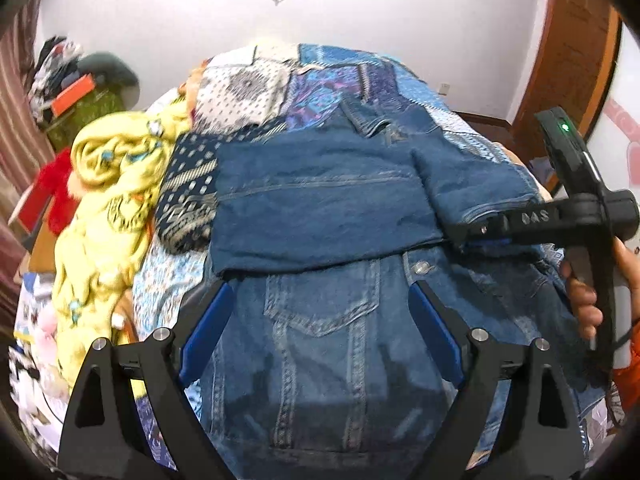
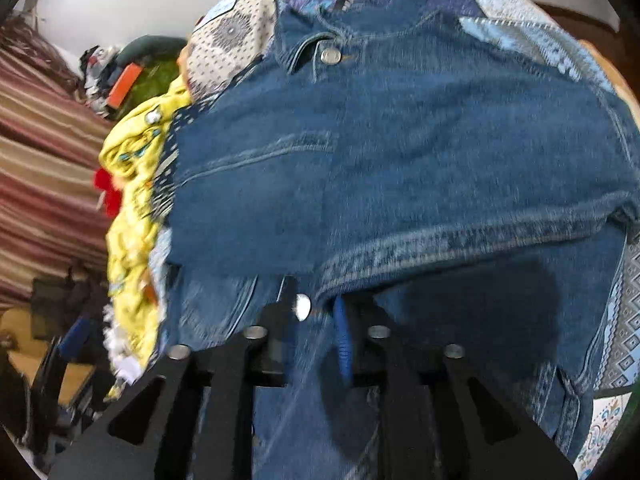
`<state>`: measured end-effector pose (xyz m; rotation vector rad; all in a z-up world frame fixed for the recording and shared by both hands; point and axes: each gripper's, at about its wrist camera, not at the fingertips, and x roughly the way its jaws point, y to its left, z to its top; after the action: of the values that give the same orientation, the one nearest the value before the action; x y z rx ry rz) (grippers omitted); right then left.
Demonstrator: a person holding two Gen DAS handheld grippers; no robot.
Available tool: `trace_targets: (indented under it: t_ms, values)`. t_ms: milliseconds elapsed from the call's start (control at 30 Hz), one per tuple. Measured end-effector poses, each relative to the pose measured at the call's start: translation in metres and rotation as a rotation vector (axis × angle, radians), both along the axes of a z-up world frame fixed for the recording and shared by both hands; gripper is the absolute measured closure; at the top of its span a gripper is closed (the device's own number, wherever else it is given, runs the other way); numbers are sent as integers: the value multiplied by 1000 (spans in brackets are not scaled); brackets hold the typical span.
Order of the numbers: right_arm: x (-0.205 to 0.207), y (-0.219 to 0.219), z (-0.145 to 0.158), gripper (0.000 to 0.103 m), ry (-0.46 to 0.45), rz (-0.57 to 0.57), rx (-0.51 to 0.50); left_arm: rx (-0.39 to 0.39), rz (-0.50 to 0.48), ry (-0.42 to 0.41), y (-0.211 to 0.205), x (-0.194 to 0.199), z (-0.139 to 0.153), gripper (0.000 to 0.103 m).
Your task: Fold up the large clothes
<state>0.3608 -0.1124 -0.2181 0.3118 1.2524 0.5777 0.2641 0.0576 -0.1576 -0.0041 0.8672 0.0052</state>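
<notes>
A blue denim jacket [image 1: 320, 208] lies on the patchwork bedspread [image 1: 320, 76], with a sleeve folded across its chest. My left gripper [image 1: 320, 292] is open and empty, hovering over the jacket's chest pocket. My right gripper [image 1: 464, 236] reaches in from the right and is shut on the jacket's sleeve cuff. In the right wrist view the jacket [image 2: 400, 140] fills the frame, and the right gripper [image 2: 316, 304] pinches a denim hem between its nearly closed fingers.
A crumpled yellow garment [image 1: 108, 200] lies left of the jacket, with a dark patterned cloth [image 1: 188, 192] between them. A red item [image 1: 56, 192] and a cluttered pile [image 1: 72, 80] sit far left. A wooden door [image 1: 572, 52] stands at the right. A striped curtain [image 2: 44, 152] hangs left.
</notes>
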Motion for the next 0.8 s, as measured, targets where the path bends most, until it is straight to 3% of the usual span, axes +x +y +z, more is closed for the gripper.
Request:
trace_targets:
  t_ms: [233,433,567,800]
  values:
    - [-23,-53,40,72,-236,-31,-91,25,-91,-45,-47,36,24,12]
    - [-29,-119,53,68,-336,-176,-130,98,-224,-40,-110,82,26,11]
    - [-30,-147,44,63,-354,-249,-192,131,-335,20,-156,115,8,11]
    - [-28,-167,7,59,-265,-266,-199,160,-483,171,-220,159,-50,12]
